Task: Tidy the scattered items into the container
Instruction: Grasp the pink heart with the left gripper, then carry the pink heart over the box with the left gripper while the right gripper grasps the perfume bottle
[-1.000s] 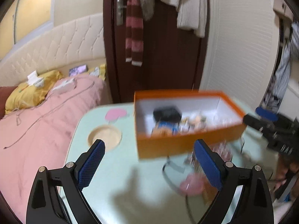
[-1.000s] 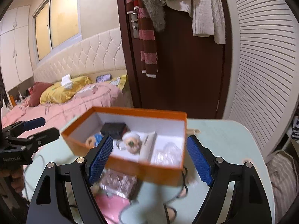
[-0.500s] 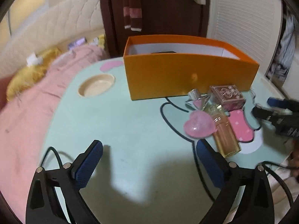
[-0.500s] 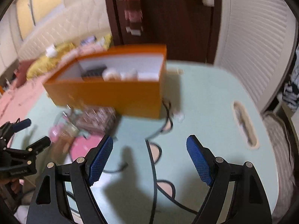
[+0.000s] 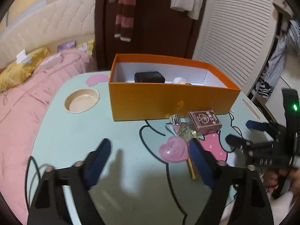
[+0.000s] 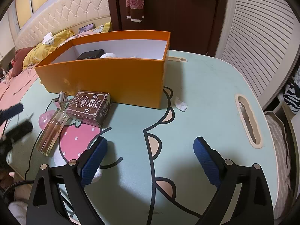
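A pale green worktop [image 6: 202, 97] printed with a cartoon bear stands beside a pink bed [image 5: 22, 101] and a dark door hung with clothes, and the orange box [image 6: 112, 78] sits at its far side, holding one black case [image 5: 149, 76] and one white round thing. Just in front of the box lie four loose items: one brown card box [image 6: 90, 107], one long perfume bottle [image 6: 52, 131], one pink heart [image 5: 173, 150] and one small clear star-shaped bottle [image 5: 175, 124]. Both the left gripper [image 5: 150, 161] and the right gripper [image 6: 150, 159] hover over the worktop nearer than the box, jaws spread wide and grasping nothing.
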The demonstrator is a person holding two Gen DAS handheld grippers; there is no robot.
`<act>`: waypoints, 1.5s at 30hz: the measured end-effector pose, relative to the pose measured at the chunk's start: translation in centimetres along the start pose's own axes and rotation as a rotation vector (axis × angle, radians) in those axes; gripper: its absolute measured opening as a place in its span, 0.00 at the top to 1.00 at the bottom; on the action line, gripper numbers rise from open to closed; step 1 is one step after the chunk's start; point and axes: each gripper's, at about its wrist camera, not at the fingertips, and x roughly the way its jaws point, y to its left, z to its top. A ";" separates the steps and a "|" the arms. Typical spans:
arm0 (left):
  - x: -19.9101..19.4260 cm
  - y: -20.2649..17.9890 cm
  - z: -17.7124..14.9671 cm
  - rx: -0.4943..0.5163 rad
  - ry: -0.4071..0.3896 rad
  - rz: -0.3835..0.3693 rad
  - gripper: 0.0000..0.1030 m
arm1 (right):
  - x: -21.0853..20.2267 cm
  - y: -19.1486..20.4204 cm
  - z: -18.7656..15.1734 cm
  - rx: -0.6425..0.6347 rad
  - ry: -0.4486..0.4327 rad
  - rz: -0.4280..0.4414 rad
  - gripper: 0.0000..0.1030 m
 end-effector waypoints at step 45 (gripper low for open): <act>-1.0 2.3 -1.0 -0.035 -0.047 0.016 0.65 | 13.2 7.8 1.8 -0.317 -0.010 0.298 0.37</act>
